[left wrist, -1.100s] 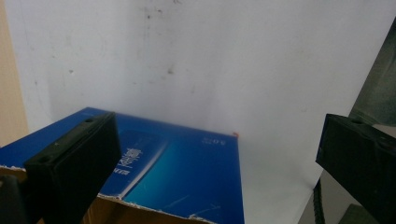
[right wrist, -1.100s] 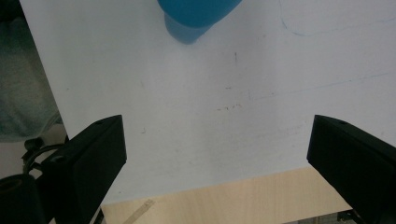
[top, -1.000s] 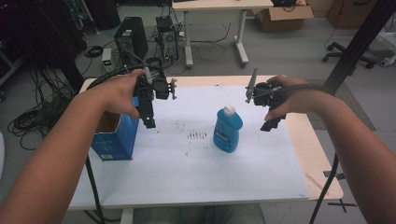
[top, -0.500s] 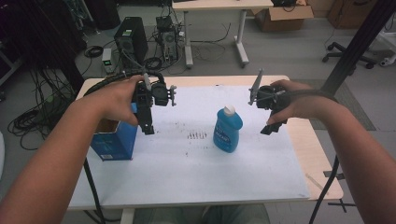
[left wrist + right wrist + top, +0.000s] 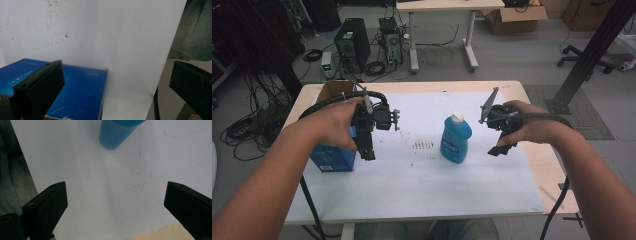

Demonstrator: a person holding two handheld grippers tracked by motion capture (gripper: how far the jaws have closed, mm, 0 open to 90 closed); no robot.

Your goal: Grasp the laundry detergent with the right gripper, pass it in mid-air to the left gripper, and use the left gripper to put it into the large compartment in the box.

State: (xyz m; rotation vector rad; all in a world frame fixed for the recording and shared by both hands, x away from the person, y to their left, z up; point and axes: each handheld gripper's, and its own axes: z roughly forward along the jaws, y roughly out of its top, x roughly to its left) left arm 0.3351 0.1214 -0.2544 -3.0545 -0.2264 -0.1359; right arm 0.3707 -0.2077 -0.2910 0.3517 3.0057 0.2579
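Two hand-held grippers over the table w/ white sheet (image 5: 422,190), both empty. Left gripper (image 5: 368,152) hangs jaws wide beside the blue cardboard box (image 5: 332,157) near the left edge; its view shows the box top (image 5: 82,92) under one jaw. Right gripper (image 5: 501,149) also spread wide, nothing between the jaws, just right of the blue plastic detergent bottle w/ white cap (image 5: 456,137), which stands upright mid-table. Judgement: approach step. Come in level on the bottle's body, centre it between the pads, squeeze below the neck so it doesn't tip.
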